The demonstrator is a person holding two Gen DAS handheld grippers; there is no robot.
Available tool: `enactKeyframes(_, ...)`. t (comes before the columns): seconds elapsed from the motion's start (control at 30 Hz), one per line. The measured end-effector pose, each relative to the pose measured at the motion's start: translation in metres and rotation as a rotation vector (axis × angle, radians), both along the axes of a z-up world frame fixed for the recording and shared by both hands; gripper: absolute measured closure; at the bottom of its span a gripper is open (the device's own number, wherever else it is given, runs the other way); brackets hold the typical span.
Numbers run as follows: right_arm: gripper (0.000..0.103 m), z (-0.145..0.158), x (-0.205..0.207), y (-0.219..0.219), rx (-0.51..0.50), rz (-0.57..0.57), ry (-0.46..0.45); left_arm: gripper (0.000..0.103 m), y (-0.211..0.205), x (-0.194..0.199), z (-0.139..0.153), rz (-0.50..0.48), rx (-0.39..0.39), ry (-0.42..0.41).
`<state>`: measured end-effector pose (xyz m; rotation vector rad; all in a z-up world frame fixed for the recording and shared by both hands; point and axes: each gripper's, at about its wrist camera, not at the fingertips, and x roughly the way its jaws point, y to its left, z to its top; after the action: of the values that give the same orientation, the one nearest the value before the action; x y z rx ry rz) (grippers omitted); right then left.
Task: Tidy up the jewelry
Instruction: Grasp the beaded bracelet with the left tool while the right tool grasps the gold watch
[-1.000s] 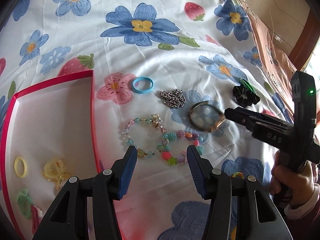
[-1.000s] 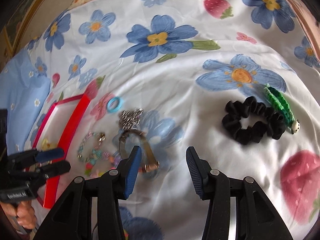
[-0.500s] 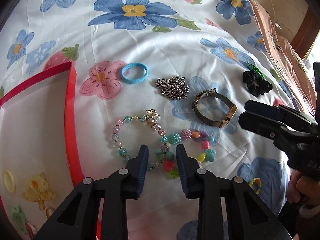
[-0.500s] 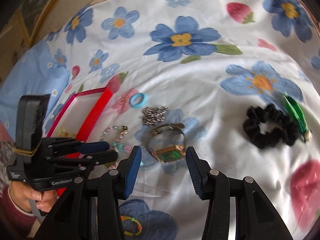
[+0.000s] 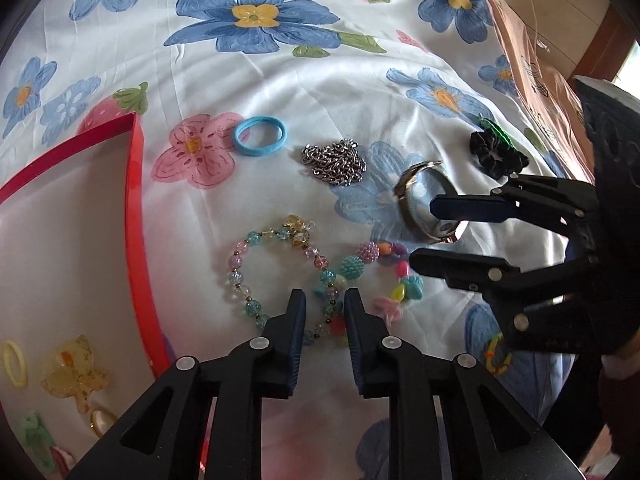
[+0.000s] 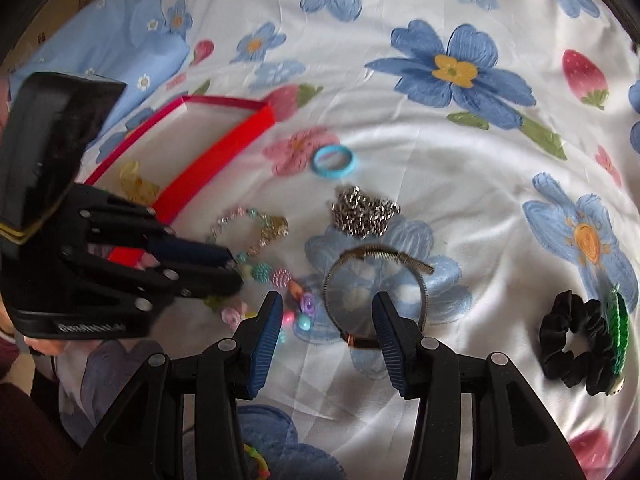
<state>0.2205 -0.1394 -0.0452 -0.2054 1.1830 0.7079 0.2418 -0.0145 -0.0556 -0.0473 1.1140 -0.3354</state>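
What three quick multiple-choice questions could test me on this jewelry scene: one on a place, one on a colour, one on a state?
1. Where does the silver chain lie?
A. in the red box
B. on the flowered sheet
C. on the scrunchie

2. What colour is the hair tie beside the pink flower?
A. blue
B. yellow
C. black

3. How does the right gripper stand?
A. open
B. shut on the chain
C. out of view

Key: 1 B, it rests on the sheet outside the box; 2 A, a light blue loop; 3 A, fingers apart, astride the watch.
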Motion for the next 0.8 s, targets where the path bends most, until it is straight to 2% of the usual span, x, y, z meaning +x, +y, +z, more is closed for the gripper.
enactKeyframes(0.3,0.058,-0.001,-0.001,-0.011,-0.047,-0.012,0.014,0.081,0.003,0.005,0.002,0.020,0.002,0.001)
enactKeyframes(0.43,0.059,-0.005,0.006,-0.014,0.012,-0.074,0.046,0.081,0.003,0.018,-0.004,0.047,-0.038,0.026)
enactKeyframes(0.63,0.077,-0.014,0.010,-0.010,0.051,-0.156,0.084,0.090,0.000,0.021,-0.006,0.046,-0.034,0.032)
enactKeyframes(0.7,0.092,-0.011,0.009,-0.009,0.057,-0.175,0.070,0.094,0.003,0.017,-0.004,0.050,-0.048,0.022)
enactKeyframes(0.8,0.100,-0.004,0.007,-0.013,0.080,-0.203,0.057,0.096,0.010,0.009,0.004,0.061,-0.071,-0.005)
